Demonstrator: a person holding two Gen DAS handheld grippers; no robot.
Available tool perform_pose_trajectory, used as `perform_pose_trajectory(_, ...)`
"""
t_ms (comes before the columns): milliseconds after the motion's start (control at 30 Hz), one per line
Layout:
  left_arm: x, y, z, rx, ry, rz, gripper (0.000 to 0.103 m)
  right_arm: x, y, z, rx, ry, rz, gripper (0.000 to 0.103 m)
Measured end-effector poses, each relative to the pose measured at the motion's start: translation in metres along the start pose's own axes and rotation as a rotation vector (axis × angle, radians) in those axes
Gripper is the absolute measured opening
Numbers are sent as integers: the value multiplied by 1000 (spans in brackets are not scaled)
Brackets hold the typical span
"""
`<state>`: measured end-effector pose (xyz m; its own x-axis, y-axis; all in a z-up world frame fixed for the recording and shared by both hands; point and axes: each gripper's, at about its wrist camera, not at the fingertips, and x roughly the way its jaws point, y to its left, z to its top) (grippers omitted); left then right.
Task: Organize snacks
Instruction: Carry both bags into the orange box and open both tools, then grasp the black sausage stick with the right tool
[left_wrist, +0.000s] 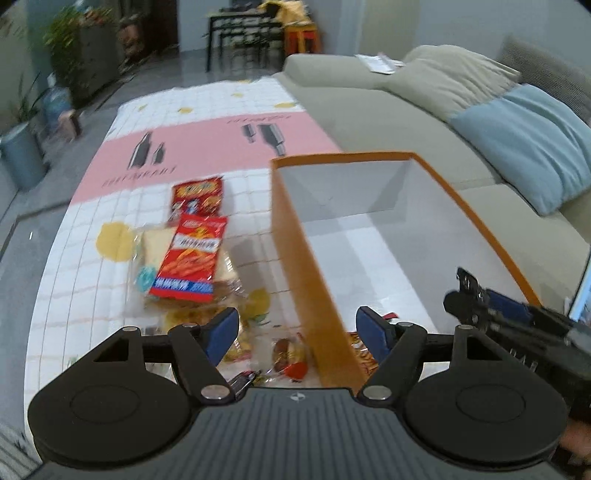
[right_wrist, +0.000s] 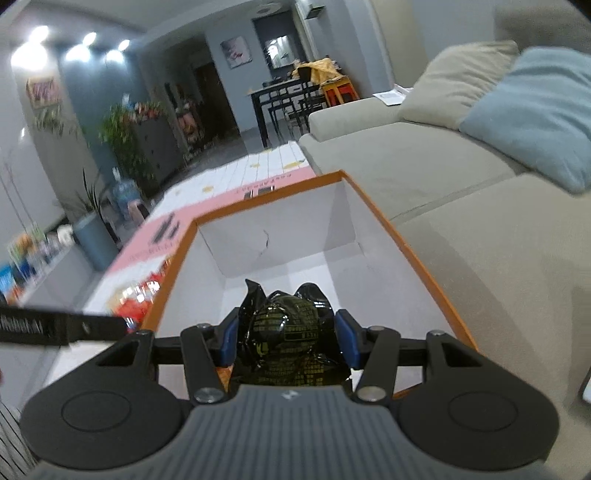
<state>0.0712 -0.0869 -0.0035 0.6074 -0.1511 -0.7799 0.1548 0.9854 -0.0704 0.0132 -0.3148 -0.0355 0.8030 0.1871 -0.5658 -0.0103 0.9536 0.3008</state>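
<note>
In the left wrist view, the left gripper (left_wrist: 297, 332) fills the bottom of the frame with its jaws spread wide and nothing between the pads; the near wall of the orange box (left_wrist: 314, 266) runs up through the gap between its blue fingers (left_wrist: 221, 330). Just beyond the fingers, at lower centre, small wrapped snacks (left_wrist: 290, 360) lie loose on the tablecloth (left_wrist: 110, 177), blurred enough that I cannot read what they are. Above them, left of centre, a red snack bag (left_wrist: 190, 256) rests on top of a clear bread packet (left_wrist: 147, 258), and a second red bag (left_wrist: 197, 195) lies just behind. The box takes the right half of the frame, white inside, and something orange and patterned shows at its near end. The right gripper (left_wrist: 471, 299) reaches in from the lower right edge over the box.

In the right wrist view, the right gripper (right_wrist: 286, 338) sits at bottom centre with its pads pressed against both sides of a black foil-wrapped snack (right_wrist: 286, 332) printed in yellow, held above the near end of the box's white interior. The box stretches toward the centre of the frame. A beige sofa (right_wrist: 424, 166) with a blue cushion (right_wrist: 535, 114) fills the right side. Plants and a dark dining table stand in the far upper part.
</note>
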Motion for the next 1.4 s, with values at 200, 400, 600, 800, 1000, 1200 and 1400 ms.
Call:
perform_pose_trajectory(200,2,15,-1,-68,33,12,85,11,10,-4,-99,60,-34,52)
perform_pose_trajectory(400,3,19,-3,-74,48,25,85,7,10,-6,-104,58,-29,59)
perform_pose_trajectory(600,1,21,-3,-73,56,32,85,2,10,-5,-96,31,-44,71)
perform_pose_trajectory(800,-13,32,-3,-42,35,45,85,-12,21,-2,-88,-47,-11,73)
perform_pose_trajectory(1000,-30,71,-3,-102,6,95,85,-31,47,-3,-103,-159,57,73)
perform_pose_trajectory(1200,-38,118,-12,-173,23,130,85,-50,80,-10,-166,-255,102,73)
perform_pose_trajectory(1400,-37,159,-18,-234,31,189,85,-63,119,-19,-216,-285,231,72)
